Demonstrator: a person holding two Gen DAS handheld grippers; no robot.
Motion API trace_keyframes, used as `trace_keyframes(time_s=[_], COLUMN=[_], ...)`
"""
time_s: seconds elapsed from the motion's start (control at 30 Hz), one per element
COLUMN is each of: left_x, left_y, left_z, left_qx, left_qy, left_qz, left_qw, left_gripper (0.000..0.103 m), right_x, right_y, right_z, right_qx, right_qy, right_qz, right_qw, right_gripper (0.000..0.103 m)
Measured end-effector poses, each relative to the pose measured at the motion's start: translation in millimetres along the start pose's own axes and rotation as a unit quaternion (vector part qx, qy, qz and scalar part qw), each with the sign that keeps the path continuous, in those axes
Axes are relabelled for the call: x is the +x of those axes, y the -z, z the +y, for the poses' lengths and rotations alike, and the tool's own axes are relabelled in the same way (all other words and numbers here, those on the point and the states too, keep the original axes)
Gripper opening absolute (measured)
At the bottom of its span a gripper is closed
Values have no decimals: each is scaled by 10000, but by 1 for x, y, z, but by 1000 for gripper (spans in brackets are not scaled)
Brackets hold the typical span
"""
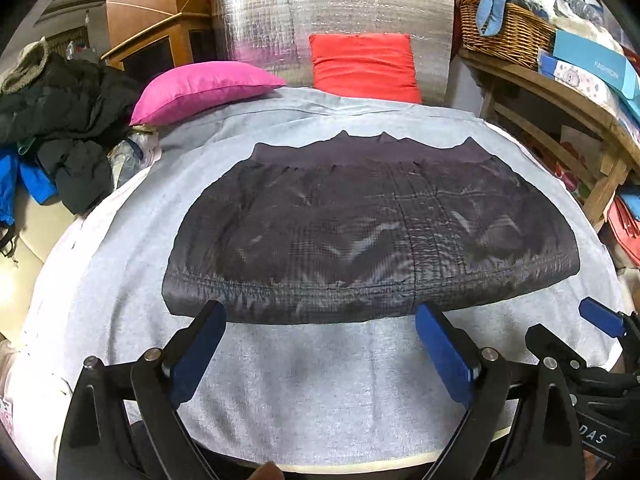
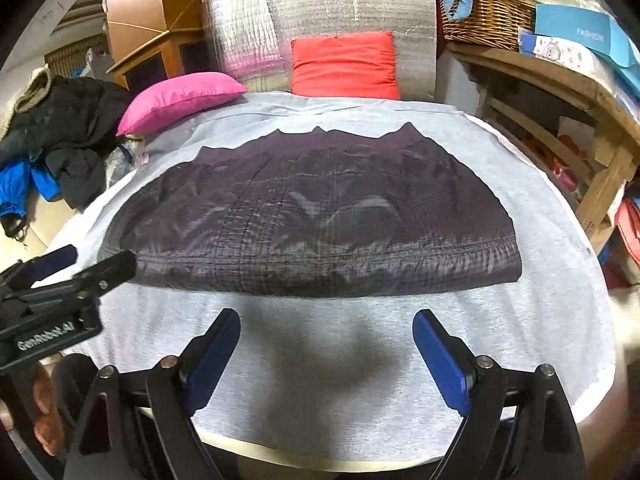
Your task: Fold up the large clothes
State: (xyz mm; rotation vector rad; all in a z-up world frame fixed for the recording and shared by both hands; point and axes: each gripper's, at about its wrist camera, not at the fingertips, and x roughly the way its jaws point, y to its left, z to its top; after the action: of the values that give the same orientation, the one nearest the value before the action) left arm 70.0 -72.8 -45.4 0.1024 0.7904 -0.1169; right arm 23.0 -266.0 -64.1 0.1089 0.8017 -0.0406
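Left wrist view first: the left gripper point(image 1: 320, 332) hangs with jaws spread wide and nothing between them. Just ahead of the jaws lies the jacket point(image 1: 372, 232), a dark quilted thing, folded into a broad flat slab on the grey sheet point(image 1: 320, 392). Its near edge is a fat, rounded, stitched fold, almost level with the blue pads point(image 1: 444, 356). The far edge shows a smoother ribbed band with small peaks. Off to the right of the jaws, the right gripper point(image 1: 576, 340) pokes in.

Right wrist view now: the right gripper point(image 2: 326, 336) is released too, jaws wide, only bare sheet point(image 2: 480, 320) between them. The jacket point(image 2: 320, 216) sits a little beyond the tips, shiny, puffy, lightly creased. The left gripper point(image 2: 76, 268) shows to the left of the jaws, beside the jacket's near-left corner.

My read: one fold looks laid and let go. Next likely calls for both jaws to pinch that thick near edge, or the side corners, and carry it across. Slippery padded fabric wants a deep bite.

Beyond it, a pink pillow point(image 2: 180, 96) and a red cushion point(image 2: 344, 66).
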Motion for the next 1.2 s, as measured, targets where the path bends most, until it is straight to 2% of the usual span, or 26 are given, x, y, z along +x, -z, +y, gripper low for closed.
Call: trace_keyframes(time_s=[0.3, 0.67, 0.8, 1.0, 1.2], left_x=[2, 0, 0, -1, -4], left_y=[0, -4, -6, -8, -10], left_z=[8, 3, 3, -5, -8], left_qx=[-184, -81, -93, 84, 98], left_qy=[-62, -159, -163, -432, -404], left_qz=[49, 62, 66, 11, -39], left_qw=[9998, 9998, 9998, 9990, 9991], left_gripper=[96, 97, 97, 97, 97], right_x=[-2, -12, -13, -13, -12], right_y=[-6, -14, -16, -19, -20], right_z=[-12, -12, -12, -13, -14], right_qx=[197, 147, 118, 101, 80], right_qy=[428, 551, 583, 594, 613], right_qz=[-44, -357, -407, -459, -479], right_qw=[9989, 9977, 9974, 9971, 9969], right_gripper=[93, 94, 94, 94, 94])
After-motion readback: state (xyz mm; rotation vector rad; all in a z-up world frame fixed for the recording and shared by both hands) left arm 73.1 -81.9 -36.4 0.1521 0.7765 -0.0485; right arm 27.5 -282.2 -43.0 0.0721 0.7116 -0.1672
